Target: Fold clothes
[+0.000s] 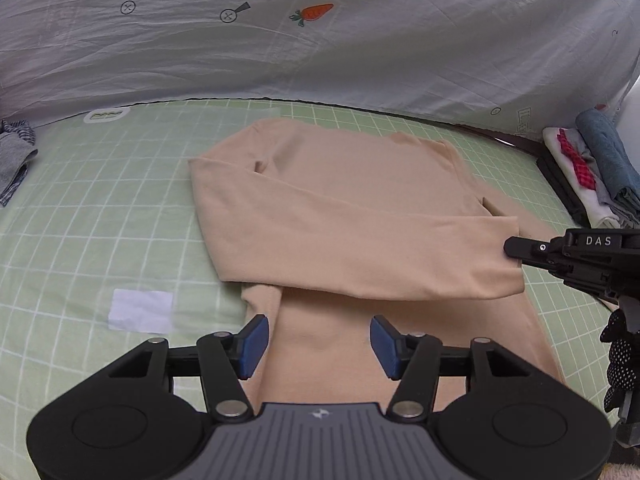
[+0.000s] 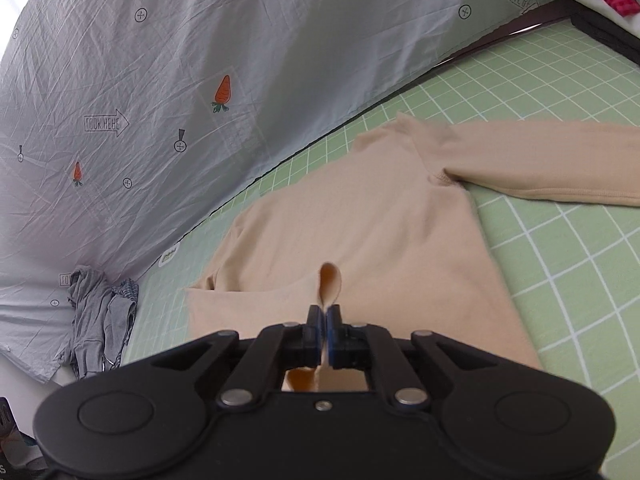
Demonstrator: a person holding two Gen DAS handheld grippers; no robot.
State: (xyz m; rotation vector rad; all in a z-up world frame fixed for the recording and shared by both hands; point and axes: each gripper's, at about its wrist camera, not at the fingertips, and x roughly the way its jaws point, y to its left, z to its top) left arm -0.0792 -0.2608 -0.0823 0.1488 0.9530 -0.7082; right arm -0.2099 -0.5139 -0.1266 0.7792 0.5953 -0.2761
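From the left wrist view, a beige long-sleeved top (image 1: 360, 184) lay flat on the green checked bed cover (image 1: 100, 216), about midway between its left and right edges. Its long axis ran from the near edge towards the far edge, where a grey sheet printed with carrots (image 1: 280, 40) hung behind. One sleeve (image 1: 380, 256) was folded crosswise over the body, its cuff ending towards the right edge. The left gripper (image 1: 318, 340) hung over the near part of the top, its jaws released, blue pads (image 1: 252, 346) apart with nothing between them. The right gripper (image 1: 514, 247) reached in from the right, its tip at the cuff. A folded pile of clothes (image 1: 592, 168) sat at the far right corner, a grey garment (image 1: 14, 156) at the far left edge, and a white patch (image 1: 140, 310) on the cover left of the top.

From the right wrist view, the right gripper (image 2: 325, 320) had its jaws clenched on a pinch of the sleeve's beige fabric (image 2: 330, 280), which stood up in a small loop. The other sleeve (image 2: 540, 160) stretched out towards the right edge.
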